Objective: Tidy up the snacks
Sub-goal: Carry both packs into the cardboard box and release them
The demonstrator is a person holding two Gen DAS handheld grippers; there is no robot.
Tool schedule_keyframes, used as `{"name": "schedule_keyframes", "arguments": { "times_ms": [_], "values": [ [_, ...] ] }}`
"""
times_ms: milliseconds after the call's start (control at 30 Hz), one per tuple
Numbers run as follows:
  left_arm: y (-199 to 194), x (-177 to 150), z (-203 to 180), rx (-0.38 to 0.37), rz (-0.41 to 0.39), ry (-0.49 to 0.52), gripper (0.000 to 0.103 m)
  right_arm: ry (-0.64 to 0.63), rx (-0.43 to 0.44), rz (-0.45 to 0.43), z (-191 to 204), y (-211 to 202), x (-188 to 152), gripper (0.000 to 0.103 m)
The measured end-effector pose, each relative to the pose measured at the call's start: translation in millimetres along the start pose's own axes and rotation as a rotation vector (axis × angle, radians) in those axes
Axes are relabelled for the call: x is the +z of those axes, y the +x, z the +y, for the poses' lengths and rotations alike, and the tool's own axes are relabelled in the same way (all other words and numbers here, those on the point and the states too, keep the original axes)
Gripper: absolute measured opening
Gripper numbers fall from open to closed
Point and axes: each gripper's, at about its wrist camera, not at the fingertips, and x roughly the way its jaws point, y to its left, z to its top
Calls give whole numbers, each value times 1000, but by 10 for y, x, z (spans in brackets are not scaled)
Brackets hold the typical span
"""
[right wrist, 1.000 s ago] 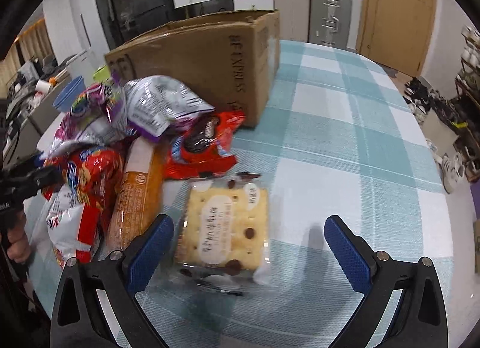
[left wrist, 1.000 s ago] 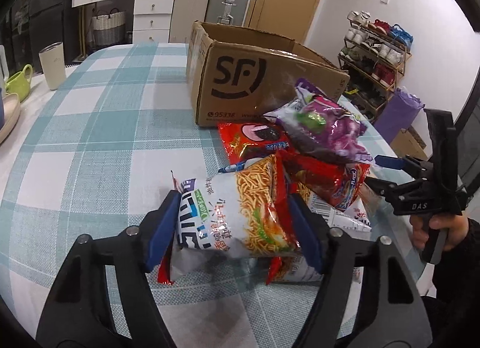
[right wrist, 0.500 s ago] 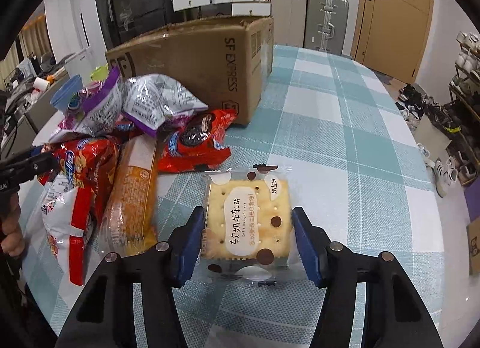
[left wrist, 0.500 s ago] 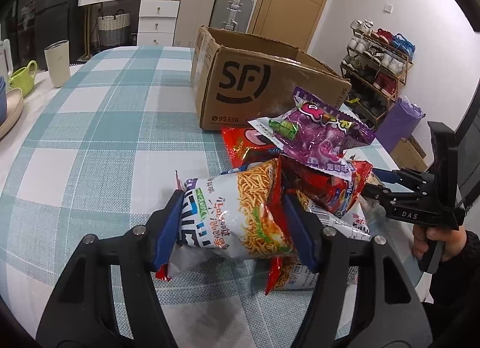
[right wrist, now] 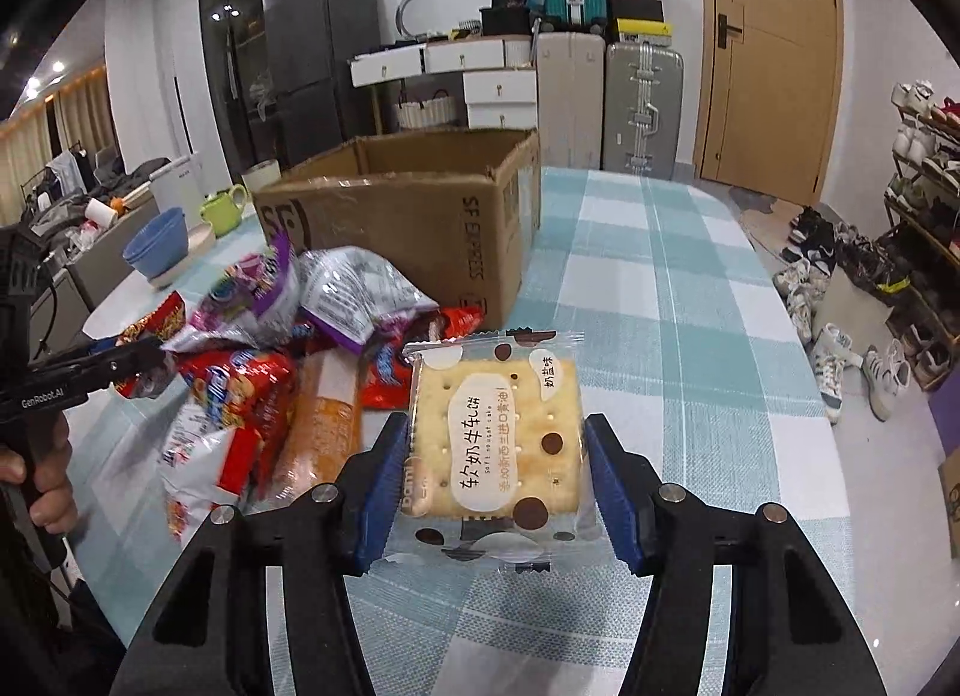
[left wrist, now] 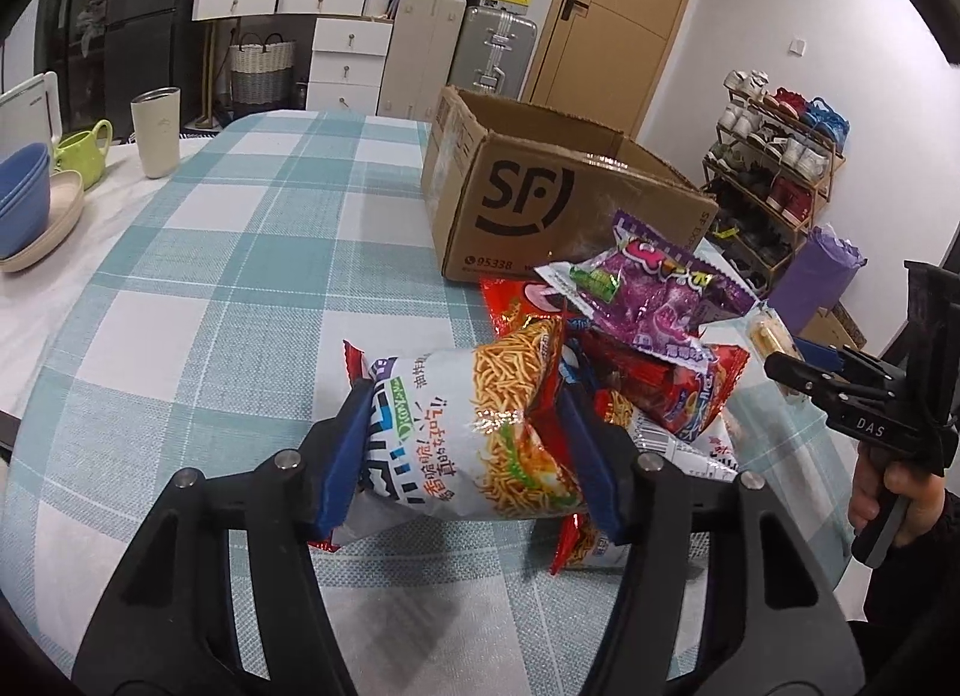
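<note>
Left gripper [left wrist: 465, 450] squeezing the crinkly white-and-orange noodle-snack bag [left wrist: 480, 432], right gripper [right wrist: 498, 486] clamping the clear-wrapped square cracker packet [right wrist: 495, 444], both just above the tabletop's near edge; lift clear, drop gently into open brown cardboard box [right wrist: 420, 216]

White-walled room: wooden door [right wrist: 774, 54] at rear, suitcases [right wrist: 642, 108] and white drawers [left wrist: 348, 60] beside it, shoe rack [left wrist: 774, 156] along right wall.
</note>
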Motion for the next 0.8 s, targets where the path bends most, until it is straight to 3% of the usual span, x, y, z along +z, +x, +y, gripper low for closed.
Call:
{"name": "schedule_keyframes", "arguments": {
  "times_ms": [433, 800],
  "values": [
    [-473, 236, -174, -1, -99, 20, 59, 7, 55, -105, 171, -359, 245, 58],
    [-687, 733, -438, 7, -151, 68, 59, 33, 70, -152, 163, -488, 641, 58]
  ]
}}
